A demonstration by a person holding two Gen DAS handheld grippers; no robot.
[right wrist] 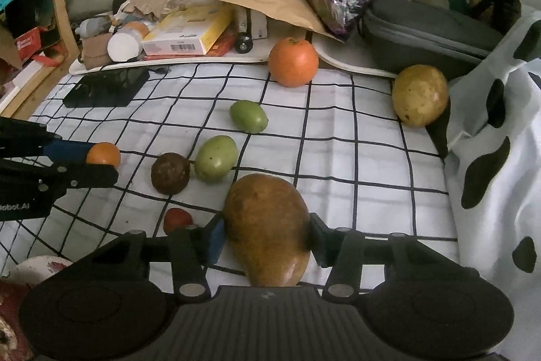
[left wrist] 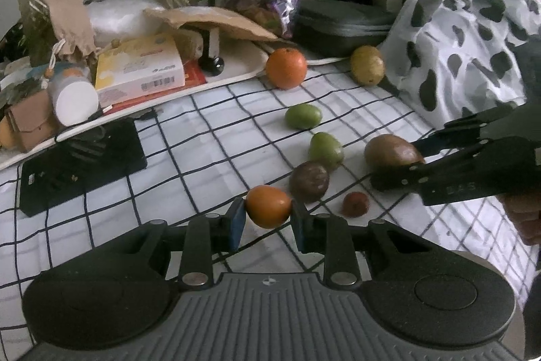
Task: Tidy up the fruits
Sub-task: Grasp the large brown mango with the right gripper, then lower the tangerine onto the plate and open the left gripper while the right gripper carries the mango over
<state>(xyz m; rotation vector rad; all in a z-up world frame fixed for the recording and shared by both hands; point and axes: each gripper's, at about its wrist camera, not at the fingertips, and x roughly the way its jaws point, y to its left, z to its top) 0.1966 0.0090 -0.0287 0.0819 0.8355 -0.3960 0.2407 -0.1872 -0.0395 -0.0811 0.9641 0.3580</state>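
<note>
while the left gripper [left wrist: 268,219] has its jaws clamped on a small orange fruit [left wrist: 268,206], the right gripper [right wrist: 267,241] has its jaws pressed against a brown mango [right wrist: 267,225] on the checked table [right wrist: 355,141]. both pickups look made; next comes lifting and sorting among the loose fruits.

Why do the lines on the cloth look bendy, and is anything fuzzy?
Both wrist views are fisheye, so the checked cloth lines curve toward the edges; left view: the cow-print bag looks smeared and soft; right view: the brown fruit is sharper, with dim, even light.
</note>
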